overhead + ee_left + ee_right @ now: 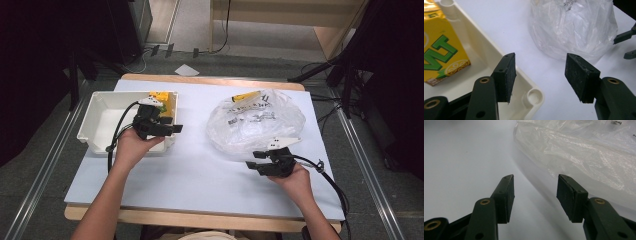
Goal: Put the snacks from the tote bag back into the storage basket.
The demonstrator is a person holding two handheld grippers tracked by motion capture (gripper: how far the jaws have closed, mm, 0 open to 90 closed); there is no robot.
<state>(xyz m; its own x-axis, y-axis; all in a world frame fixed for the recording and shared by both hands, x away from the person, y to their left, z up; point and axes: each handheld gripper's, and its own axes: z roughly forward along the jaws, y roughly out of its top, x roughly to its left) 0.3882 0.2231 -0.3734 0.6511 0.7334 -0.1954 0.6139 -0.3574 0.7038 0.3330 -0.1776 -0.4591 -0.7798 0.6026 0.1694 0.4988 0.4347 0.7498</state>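
On the left half of the counter point(200, 165), the left gripper point(167, 126) hovers over the near-right corner of the white tray point(97, 125), its fingers point(505, 75) spread wide with nothing between them. The yellow drink carton point(441, 47) rests inside the tray at its far-right corner, just left of and beyond the left fingers and clear of them; it appears already deposited. The clear plastic bag point(255, 122) lies on the right half of the counter, with a second yellow item point(245, 96) at its far edge. The bag lies to the right of the left gripper, well apart from it, and directly beyond the right gripper point(262, 159), which is the nearer of the two. The right gripper rests low, close to the counter at the bag's near edge, angled toward the far left; its fingers point(504, 197) stand parted and hold nothing, the bag's crumpled film just beside the right-hand finger. The next reach into the bag likely falls to the left gripper, travelling rightward across the counter.
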